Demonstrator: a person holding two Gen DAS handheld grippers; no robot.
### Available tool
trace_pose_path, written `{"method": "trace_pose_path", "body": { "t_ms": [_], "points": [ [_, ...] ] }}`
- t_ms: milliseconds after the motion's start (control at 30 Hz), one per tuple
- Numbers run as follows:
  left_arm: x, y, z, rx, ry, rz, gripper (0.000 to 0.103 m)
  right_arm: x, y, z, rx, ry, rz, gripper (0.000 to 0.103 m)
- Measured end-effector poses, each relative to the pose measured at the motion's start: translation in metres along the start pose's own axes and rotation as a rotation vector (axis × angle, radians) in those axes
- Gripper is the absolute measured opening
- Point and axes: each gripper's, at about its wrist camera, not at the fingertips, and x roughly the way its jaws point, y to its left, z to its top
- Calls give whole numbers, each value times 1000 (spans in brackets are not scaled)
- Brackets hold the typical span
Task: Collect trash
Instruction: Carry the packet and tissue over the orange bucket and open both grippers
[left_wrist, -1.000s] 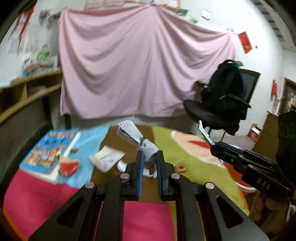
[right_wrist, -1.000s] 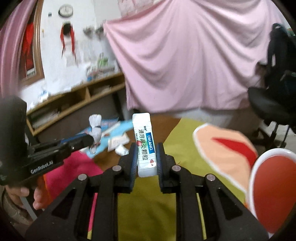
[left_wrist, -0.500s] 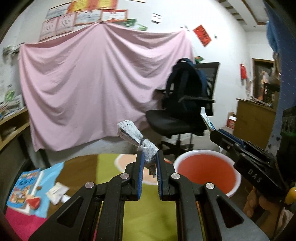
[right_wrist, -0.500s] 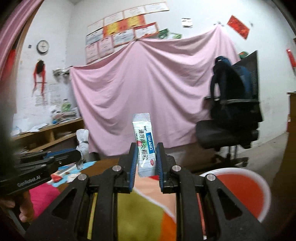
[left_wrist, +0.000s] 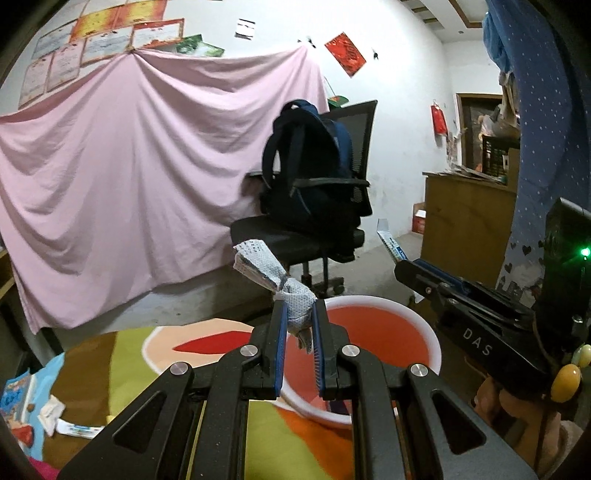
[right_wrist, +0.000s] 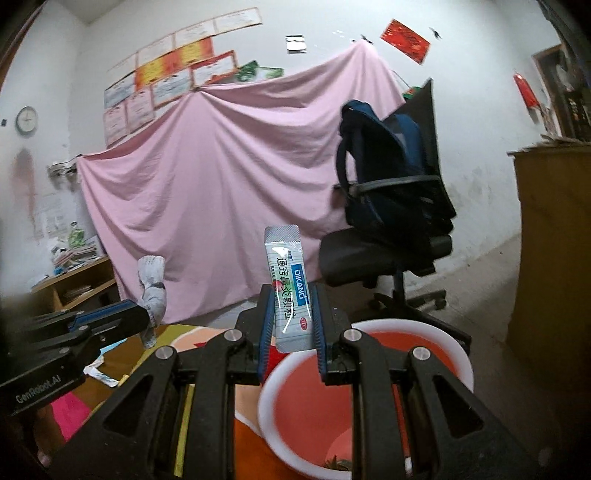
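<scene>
A twisted wrapper (left_wrist: 291, 291) is clamped in the left gripper (left_wrist: 298, 341) and a sachet (right_wrist: 289, 291) in the right gripper (right_wrist: 292, 334), both held above the near red basin (right_wrist: 458, 354), presumably for dropping in.

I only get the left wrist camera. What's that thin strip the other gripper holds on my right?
Observer: The right wrist view shows it flat-on: a white sachet with a blue DIKANG label, clamped upright in the right gripper.
Operator: Anything in the red basin yet?
Observer: Yes, dark greenish scraps lie at the bottom of the red basin.
Operator: And my own piece?
Observer: From there the twisted wrapper stands upright in the left gripper, left of the sachet.
</scene>
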Motion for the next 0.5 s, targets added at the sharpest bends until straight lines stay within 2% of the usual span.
{"method": "trace_pose_path", "body": {
  "t_ms": [500],
  "points": [
    [52, -18, -12, -1, 123, -52, 10, 29, -43, -31, 84, 165, -80, 50]
  ]
}}
